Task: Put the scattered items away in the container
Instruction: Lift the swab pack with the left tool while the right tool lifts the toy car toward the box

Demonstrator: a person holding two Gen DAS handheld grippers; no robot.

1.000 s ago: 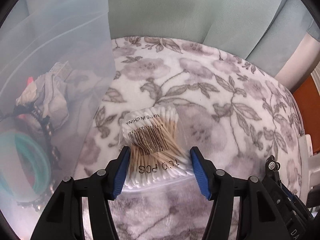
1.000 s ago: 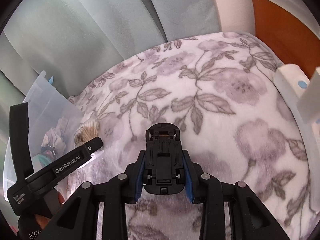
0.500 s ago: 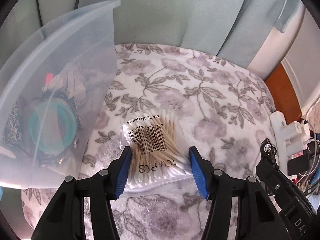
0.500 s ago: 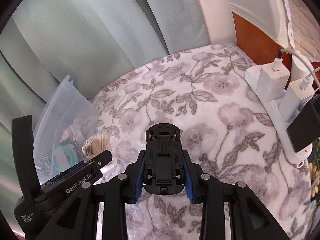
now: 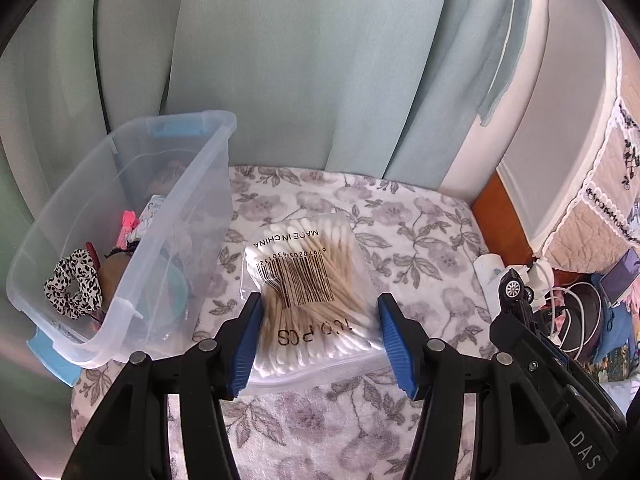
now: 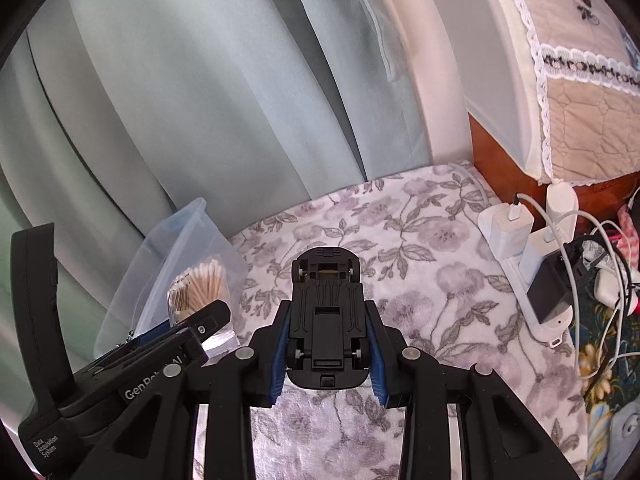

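Note:
My left gripper (image 5: 320,340) is shut on a clear bag of cotton swabs (image 5: 308,280) and holds it above the floral blanket, just right of the clear plastic container (image 5: 192,184). The container holds a spotted scrunchie (image 5: 74,284), a teal ring and other small items. My right gripper (image 6: 328,344) is shut on a black toy car (image 6: 326,308), underside up, held above the blanket. The swab bag (image 6: 200,280) and container (image 6: 180,240) also show at the left of the right wrist view. The toy car (image 5: 516,292) shows at the right of the left wrist view.
A floral blanket (image 5: 420,240) covers the surface. Green curtains (image 5: 300,60) hang behind. A power strip with white chargers and cables (image 6: 532,256) lies at the right edge. A wooden cabinet with a lace cover (image 6: 560,80) stands at the right.
Both grippers have risen and pulled back, each still holding its item. The container and the power strip now appear smaller and farther off.

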